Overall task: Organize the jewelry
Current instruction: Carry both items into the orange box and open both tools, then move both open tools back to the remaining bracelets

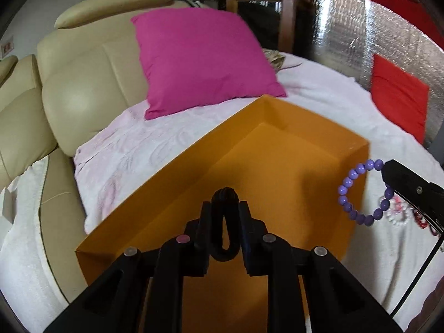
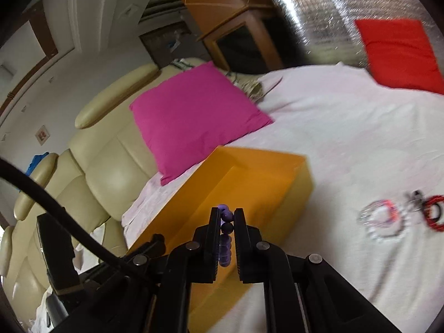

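Note:
An open orange box (image 1: pixel 172 163) lies on a white sheet, empty where its inside shows. My left gripper (image 1: pixel 224 205) hovers over the box's near part, shut on a black looped band (image 1: pixel 225 193) that stands upright between its fingers. From the right comes my right gripper (image 2: pixel 225 212), shut on a purple bead bracelet (image 2: pixel 226 216). In the left wrist view that bracelet (image 1: pixel 343 190) hangs just outside the box's right wall from the right gripper's finger (image 1: pixel 402 183). More jewelry (image 2: pixel 380 219), clear, pink and red bracelets, lies on the sheet to the right of the box.
A magenta pillow (image 1: pixel 202 58) leans behind the box against a beige leather backrest (image 1: pixel 83 83). At the far right, a red cushion (image 2: pixel 399 52) rests against a silver foil wall (image 1: pixel 360 27). A wooden cabinet (image 1: pixel 260 14) stands behind.

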`<state>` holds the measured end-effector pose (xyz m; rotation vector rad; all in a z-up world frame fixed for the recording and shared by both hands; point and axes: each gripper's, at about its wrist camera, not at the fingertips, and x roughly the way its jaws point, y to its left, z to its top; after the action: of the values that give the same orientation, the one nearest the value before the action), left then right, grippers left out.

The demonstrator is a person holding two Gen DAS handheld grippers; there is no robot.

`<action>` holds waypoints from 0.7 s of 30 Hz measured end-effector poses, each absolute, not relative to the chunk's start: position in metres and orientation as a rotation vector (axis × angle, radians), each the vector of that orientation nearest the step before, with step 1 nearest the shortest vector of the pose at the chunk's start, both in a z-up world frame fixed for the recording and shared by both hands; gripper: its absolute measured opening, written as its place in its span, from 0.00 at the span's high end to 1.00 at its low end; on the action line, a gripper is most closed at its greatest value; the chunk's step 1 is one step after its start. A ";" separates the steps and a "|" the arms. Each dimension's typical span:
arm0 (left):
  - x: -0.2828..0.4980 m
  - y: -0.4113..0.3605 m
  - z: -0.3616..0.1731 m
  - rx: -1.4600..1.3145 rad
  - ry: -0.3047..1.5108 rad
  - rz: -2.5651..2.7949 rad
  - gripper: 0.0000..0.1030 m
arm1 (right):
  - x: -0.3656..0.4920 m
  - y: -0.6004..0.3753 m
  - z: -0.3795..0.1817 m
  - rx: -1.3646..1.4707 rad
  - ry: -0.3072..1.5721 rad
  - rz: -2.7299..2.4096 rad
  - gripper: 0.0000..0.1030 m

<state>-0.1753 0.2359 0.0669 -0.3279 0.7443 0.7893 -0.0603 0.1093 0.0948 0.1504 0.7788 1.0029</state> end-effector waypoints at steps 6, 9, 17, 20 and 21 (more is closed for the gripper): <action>-0.181 0.241 0.066 -0.291 0.738 0.861 0.42 | -0.065 0.142 0.076 0.125 0.853 1.031 0.87; -0.181 0.238 0.071 -0.250 0.716 0.874 0.37 | -0.059 0.141 0.072 0.149 0.889 1.017 0.77; -0.175 0.220 0.084 -0.153 0.657 0.861 0.34 | -0.058 0.108 0.084 0.144 0.830 0.963 0.75; -0.170 0.212 0.088 -0.126 0.644 0.844 0.34 | -0.056 0.092 0.088 0.136 0.820 0.940 0.75; -0.168 0.208 0.088 -0.118 0.641 0.835 0.34 | -0.055 0.089 0.089 0.136 0.822 0.933 0.75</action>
<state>-0.1679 0.2082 0.0885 -0.1182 0.6413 0.8355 -0.0545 0.0888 0.0886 0.1355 0.8221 0.9333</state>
